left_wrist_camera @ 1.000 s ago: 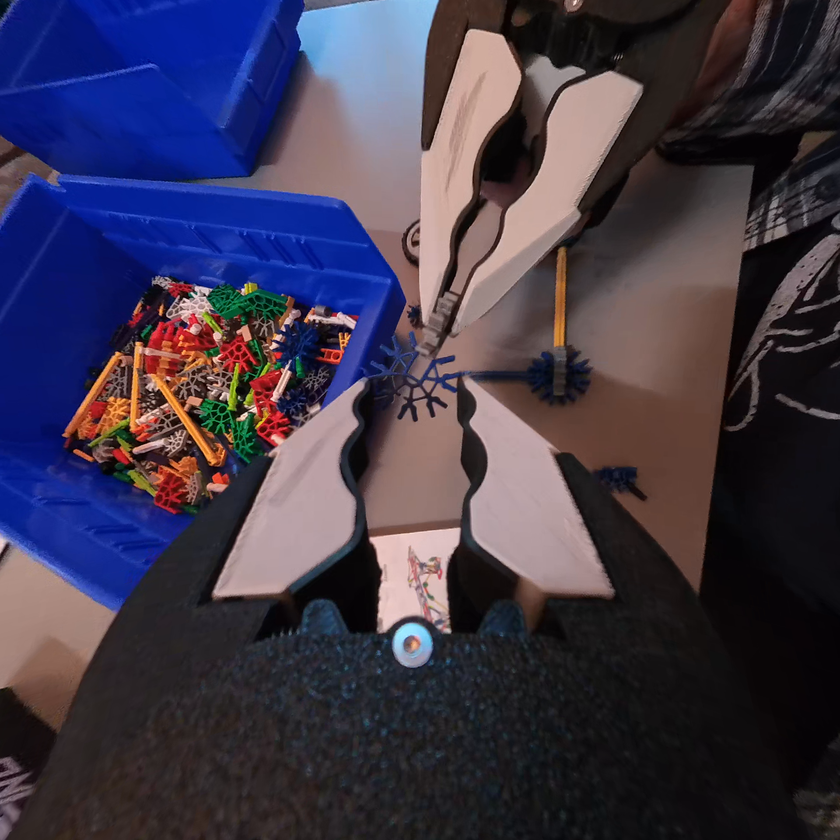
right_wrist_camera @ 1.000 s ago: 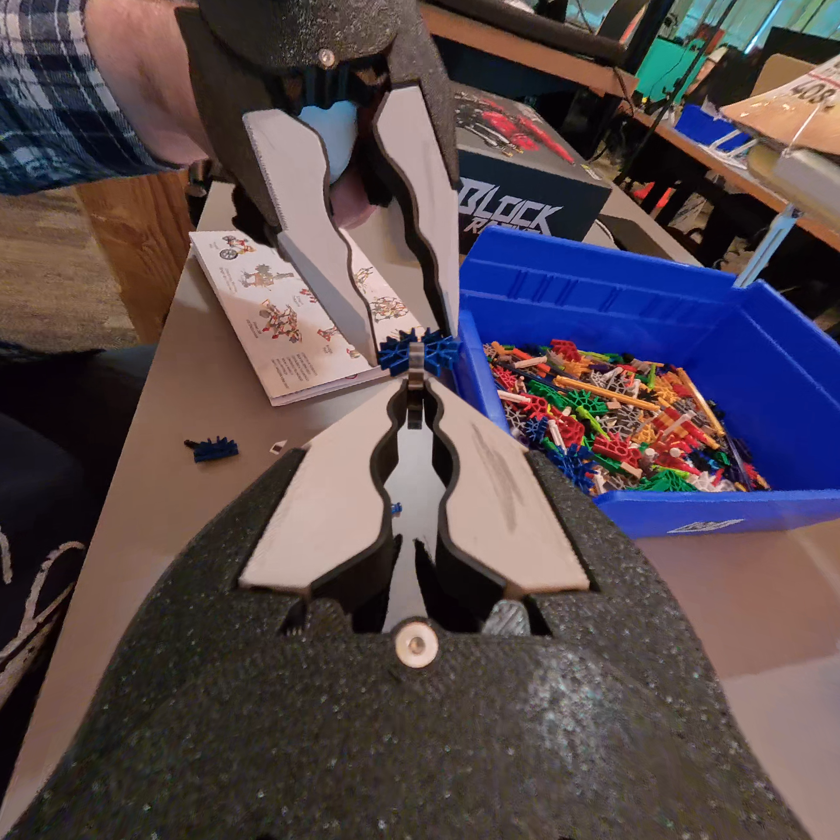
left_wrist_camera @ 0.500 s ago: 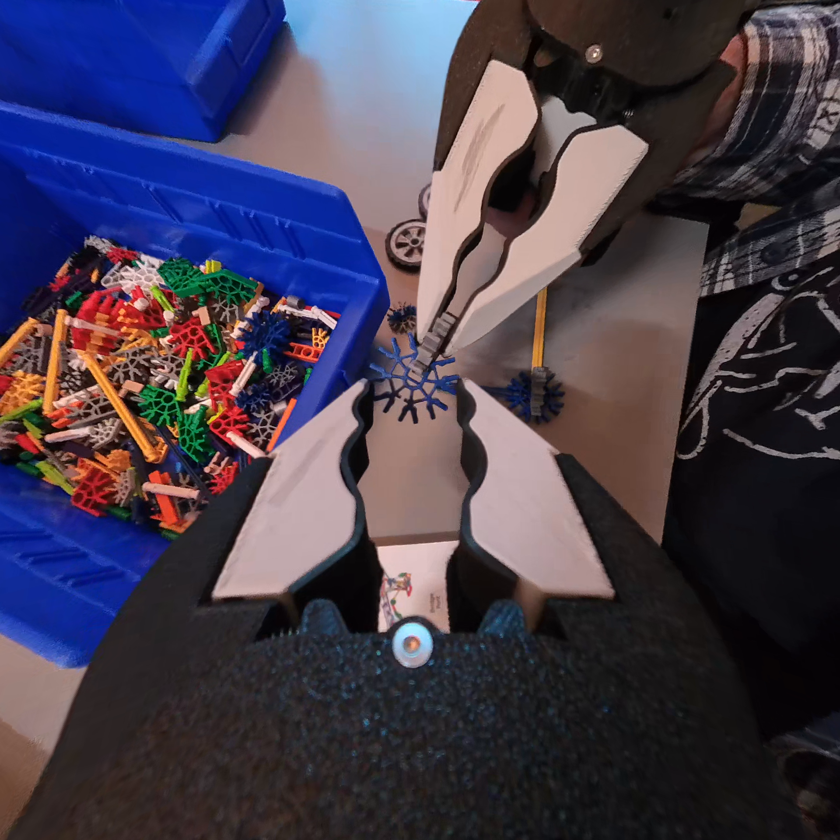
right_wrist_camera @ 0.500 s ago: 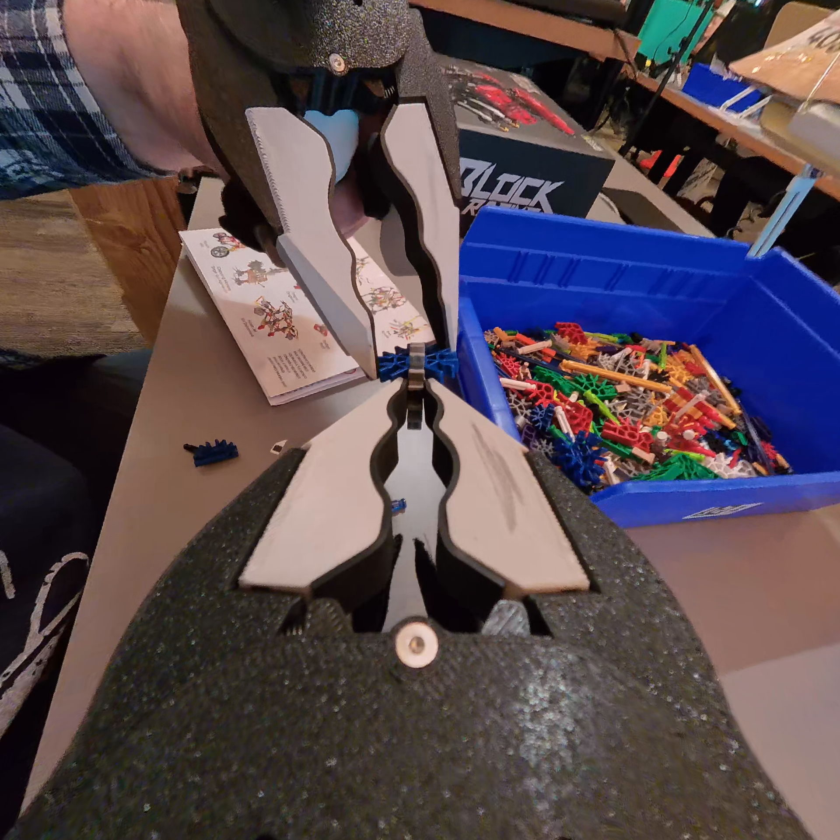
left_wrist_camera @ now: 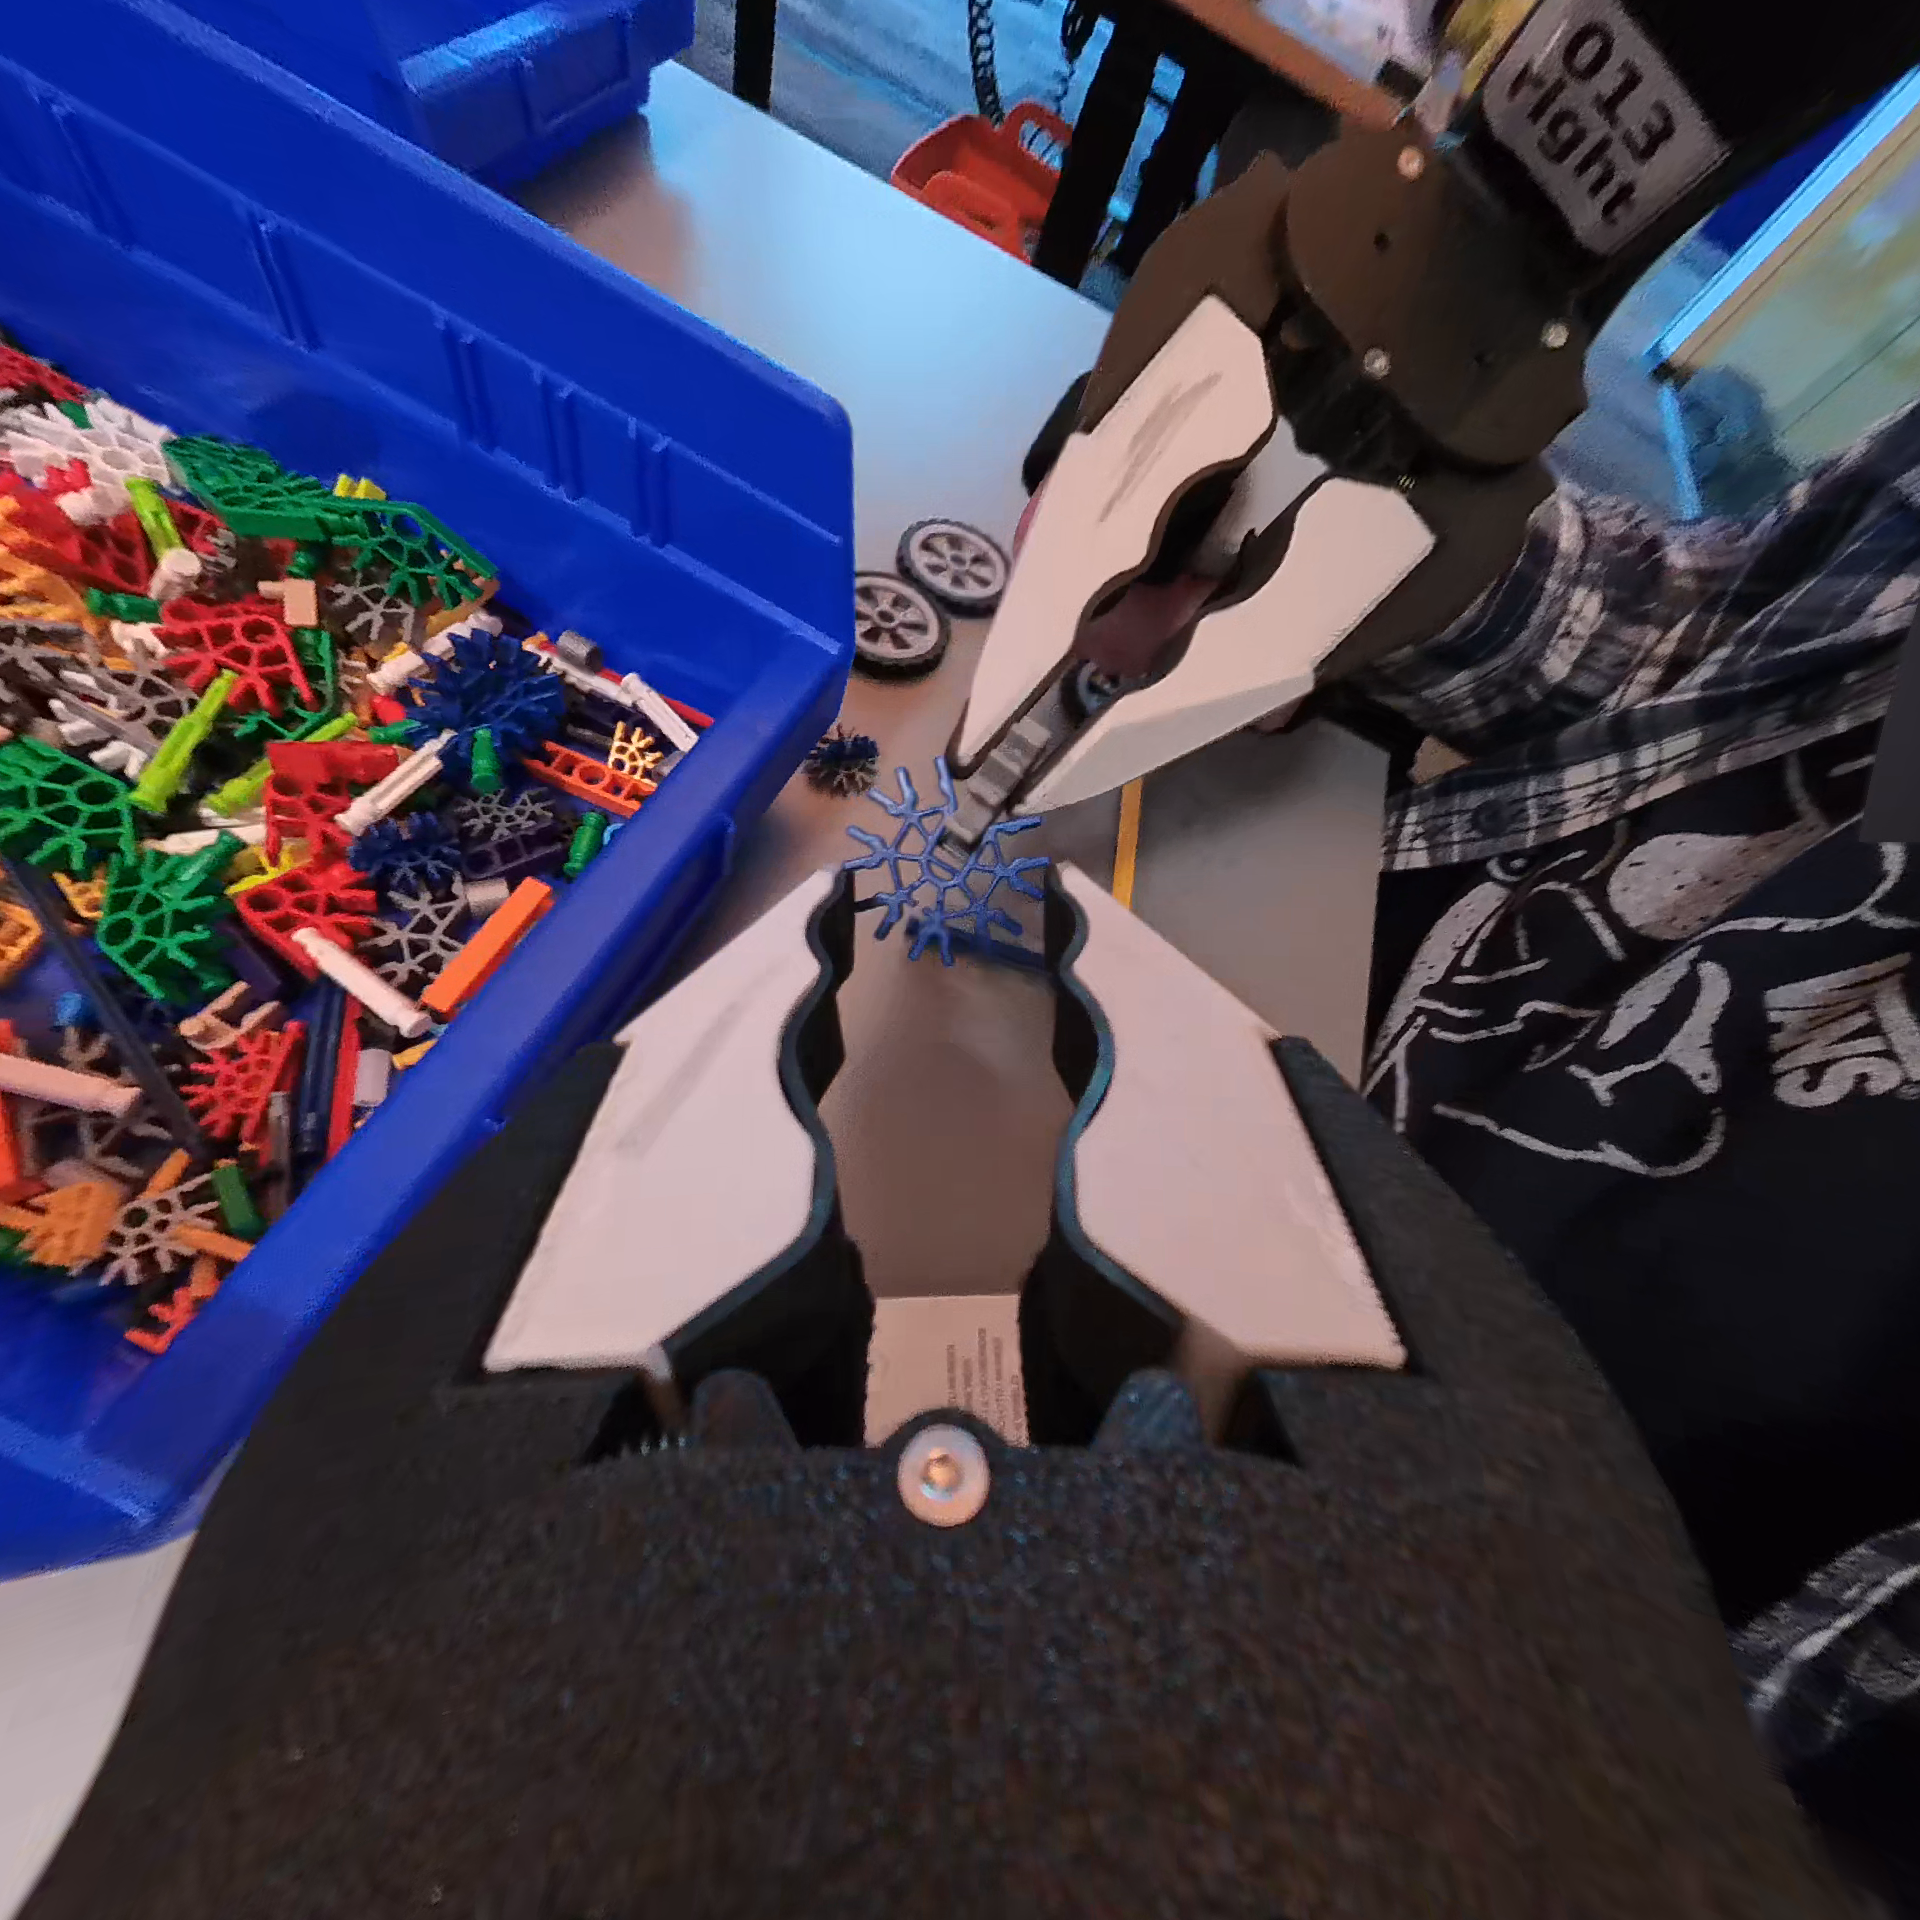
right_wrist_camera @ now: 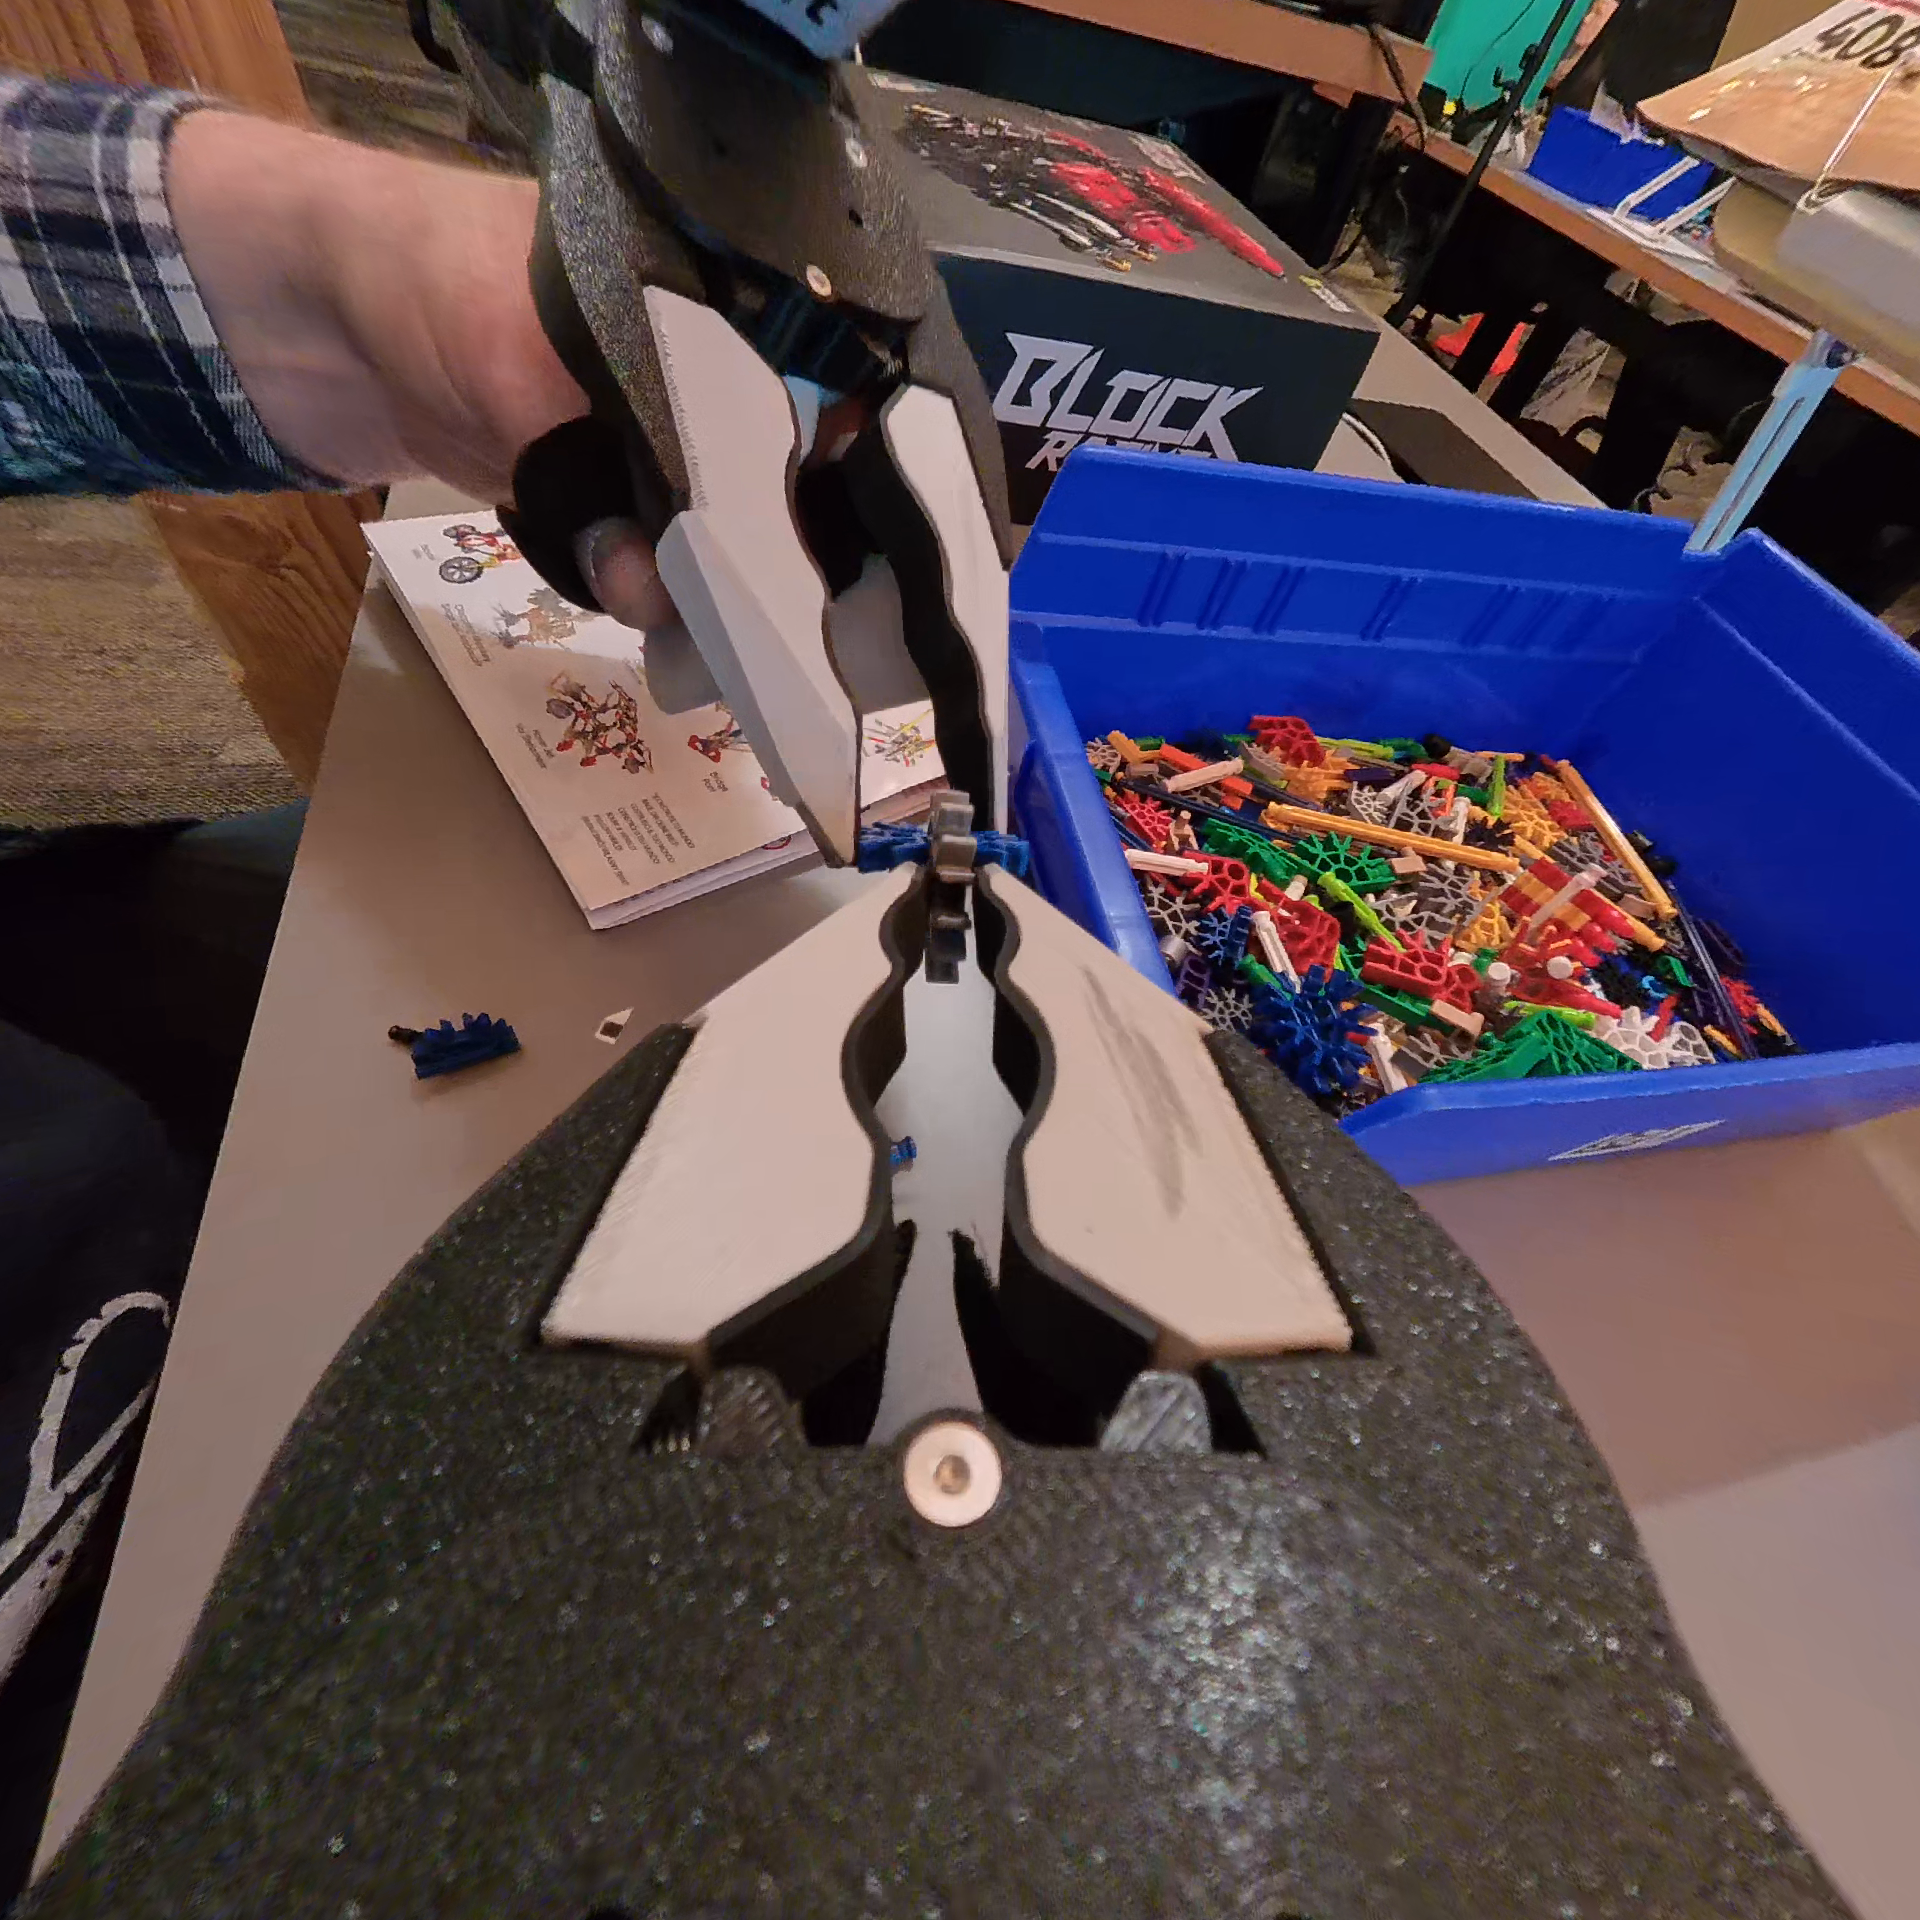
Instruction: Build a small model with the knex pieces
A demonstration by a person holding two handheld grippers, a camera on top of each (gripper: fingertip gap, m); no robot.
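Observation:
A blue snowflake connector [left_wrist_camera: 914, 868] sits flat between the fingertips of my left gripper [left_wrist_camera: 945, 894], which is open around it. A thin blue rod [left_wrist_camera: 982, 943] runs from it behind the right finger. My right gripper [right_wrist_camera: 951, 894] is shut on a grey connector [right_wrist_camera: 951, 847] and holds it upright against the snowflake's middle. The snowflake shows edge-on in the right wrist view [right_wrist_camera: 891, 844]. The right gripper also shows in the left wrist view [left_wrist_camera: 992, 805], coming down from the upper right. The left gripper shows in the right wrist view [right_wrist_camera: 909, 831], held by a hand.
A blue bin [left_wrist_camera: 665, 488] full of coloured building pieces stands left of the grippers; it is also in the right wrist view [right_wrist_camera: 1455, 582]. Two grey wheels [left_wrist_camera: 899, 618], a yellow rod [left_wrist_camera: 1127, 842], an open booklet [right_wrist_camera: 582, 748], a small blue piece [right_wrist_camera: 462, 1042] and a black box [right_wrist_camera: 1132, 343] lie about. Both grippers' tips are close together, under 4 cm apart.
My left gripper has moved forward, so the snowflake now lies between its fingertips instead of ahead of them. The right gripper stays shut on the grey connector at the snowflake.

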